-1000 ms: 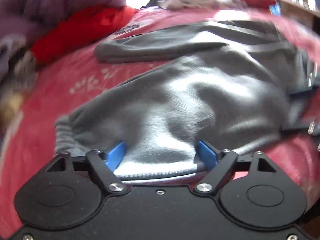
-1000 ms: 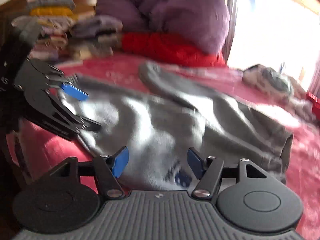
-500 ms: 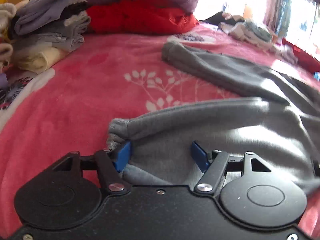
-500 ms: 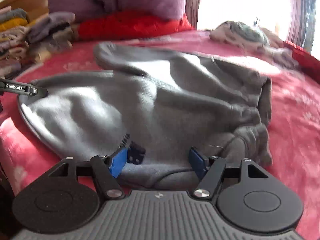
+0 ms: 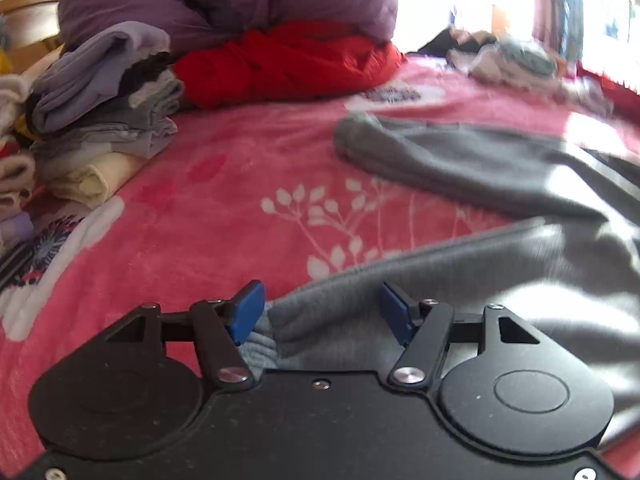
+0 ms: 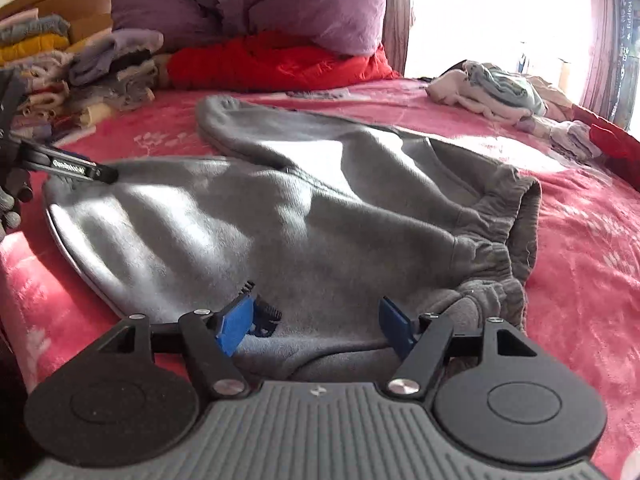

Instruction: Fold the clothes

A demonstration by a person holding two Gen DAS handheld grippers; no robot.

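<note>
Pink floral bedspread (image 6: pixel 580 240): grey sweatpants (image 6: pixel 320 220) spread at centre. Folded stack (image 6: pixel 100 76) at 10 o'clock. Left gripper (image 5: pixel 322 312) spread, cuff betw. pads, no pinch. Right gripper (image 6: pixel 316 324) opening, waistband fabric betw. pads.

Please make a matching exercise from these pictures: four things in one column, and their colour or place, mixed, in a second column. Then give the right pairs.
Things:
1. sweatpants
2. duvet
3. folded stack
4. loose pile

Descriptions:
A. purple, bunched on top of the red bedding
B. at the left, by the headboard
C. grey, spread on the pink blanket
D. at the far right, near the bright window

Pairs: 1-C, 2-A, 3-B, 4-D
</note>
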